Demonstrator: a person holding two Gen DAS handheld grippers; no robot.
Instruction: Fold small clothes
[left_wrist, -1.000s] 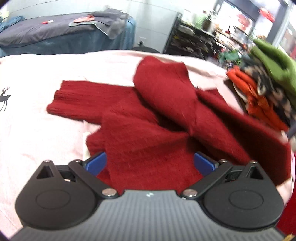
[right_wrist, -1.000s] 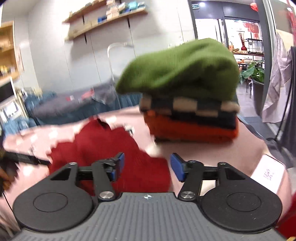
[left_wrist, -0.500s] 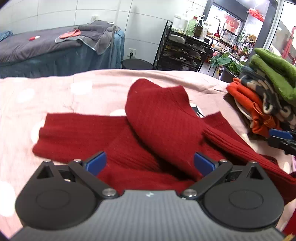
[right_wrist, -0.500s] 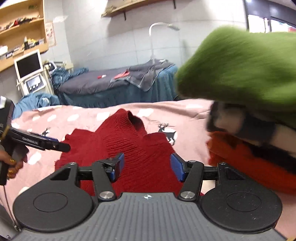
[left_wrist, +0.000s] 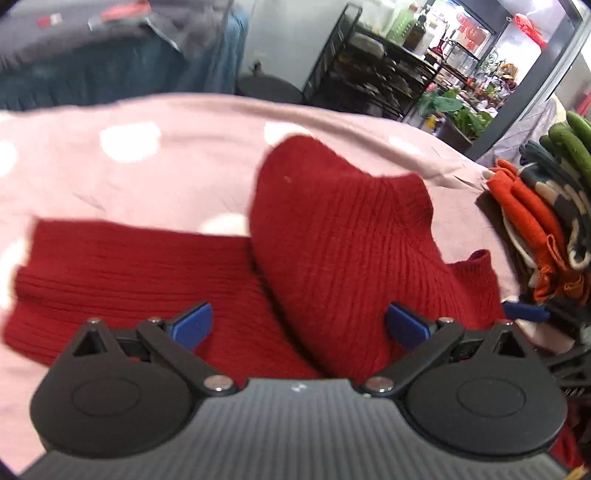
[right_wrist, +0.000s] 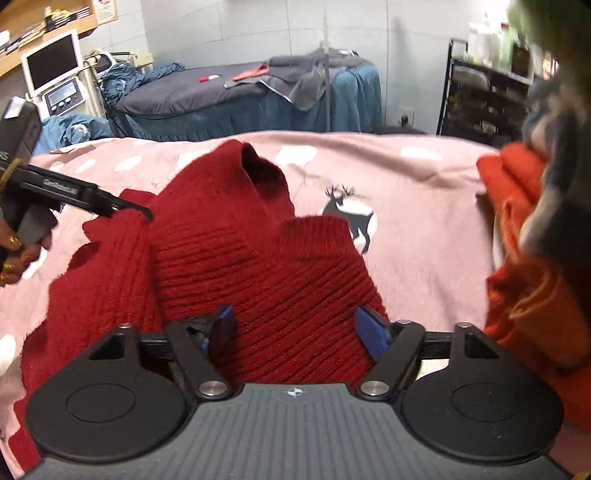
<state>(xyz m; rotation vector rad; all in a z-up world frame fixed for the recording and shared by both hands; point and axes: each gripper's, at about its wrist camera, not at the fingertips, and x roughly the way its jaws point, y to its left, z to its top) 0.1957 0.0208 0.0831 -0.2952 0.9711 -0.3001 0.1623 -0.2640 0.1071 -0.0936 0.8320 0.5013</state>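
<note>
Left gripper: my left gripper has its blue pads wide apart and grips nothing; red knit shows between them, just below.
Right gripper: my right gripper also has its pads spread, with nothing pinched; they hover over the near edge of the knit.
Sweater: the red sweater lies on the pink blanket, partly folded. One flap is doubled over the body, its neck opening turned toward the far side. In the left view a sleeve stretches flat to the left and the folded flap rises over it.
Left gripper from the right view: its black finger reaches in from the left, with its tip at the sweater's left edge; I cannot tell whether it touches.
Stack: folded clothes, orange at the bottom, dark and white in the middle, green on top, sit on the blanket to the right of the sweater, apart from it.
Blanket: pink with white spots and a deer print just beyond the sweater.
</note>
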